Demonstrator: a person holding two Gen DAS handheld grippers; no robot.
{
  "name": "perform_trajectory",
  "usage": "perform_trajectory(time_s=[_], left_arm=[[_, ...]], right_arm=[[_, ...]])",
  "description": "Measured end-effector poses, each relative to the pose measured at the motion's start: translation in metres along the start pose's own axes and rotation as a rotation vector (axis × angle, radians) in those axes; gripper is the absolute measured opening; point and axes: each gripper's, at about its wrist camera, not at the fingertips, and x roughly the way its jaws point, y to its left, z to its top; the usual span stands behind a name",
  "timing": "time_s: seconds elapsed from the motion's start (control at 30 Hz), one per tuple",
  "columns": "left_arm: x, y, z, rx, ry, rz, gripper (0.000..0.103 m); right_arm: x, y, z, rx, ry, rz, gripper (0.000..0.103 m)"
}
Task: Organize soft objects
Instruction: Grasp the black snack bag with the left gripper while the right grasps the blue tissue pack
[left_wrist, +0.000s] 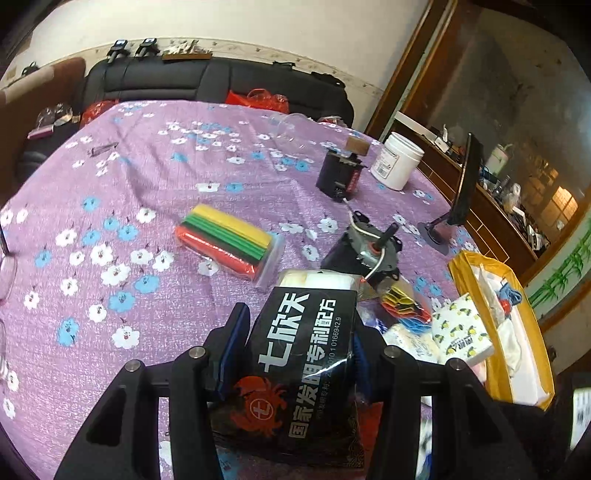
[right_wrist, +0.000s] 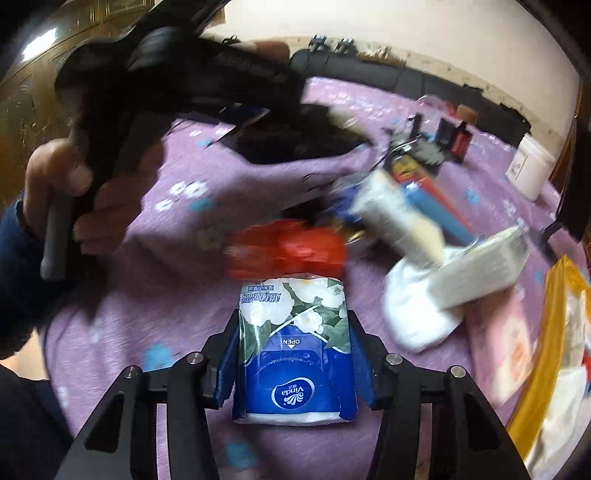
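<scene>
Past left claw (left_wrist: 299, 328) w/ black pack (left_wrist: 306, 362): motor (left_wrist: 364, 254), tubing bag (left_wrist: 229, 240).

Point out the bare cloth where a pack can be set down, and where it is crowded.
Free: the purple flowered tablecloth between the bag of yellow, green and red foam strips and the black sofa, and the stretch nearer than that bag. Crowded: around the black motor, the lemon-print tissue pack and the yellow-edged pouch.

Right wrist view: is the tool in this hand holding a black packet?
No: the right tool holds a blue and white Vinda tissue pack with a flower print between its blue pads.
</scene>
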Motion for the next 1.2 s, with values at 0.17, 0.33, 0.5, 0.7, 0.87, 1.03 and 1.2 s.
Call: perform_trajectory(time_s=[0.17,0.33,0.5,0.7,0.87,1.03,1.2], left_arm=[[0.013,0.004,-0.002,-0.045,0.001,0.001,0.049],[0.018,0.02,-0.003,-0.112,-0.004,0.035,0.049],[0.016,0.028,-0.002,-0.139,-0.035,0.092,0.049],[0.025,0.032,0.0,-0.137,-0.013,0.121,0.049],[0.027,0.037,0.001,-0.152,-0.016,0.132,0.049],[0.029,0.032,0.001,-0.119,-0.023,0.159,0.049],[0.031,0.032,0.002,-0.113,-0.016,0.164,0.049]], right_arm=[[0.0,-0.026,0.0,0.105,-0.021,0.144,0.056],[0.001,-0.029,0.001,0.122,-0.022,0.159,0.056],[0.005,-0.026,0.003,0.133,-0.021,0.155,0.056],[0.005,-0.028,0.002,0.147,-0.017,0.163,0.057],[0.007,-0.028,0.004,0.139,-0.012,0.151,0.057],[0.005,-0.026,0.003,0.138,-0.013,0.148,0.057],[0.005,-0.023,0.003,0.128,-0.012,0.137,0.057]])
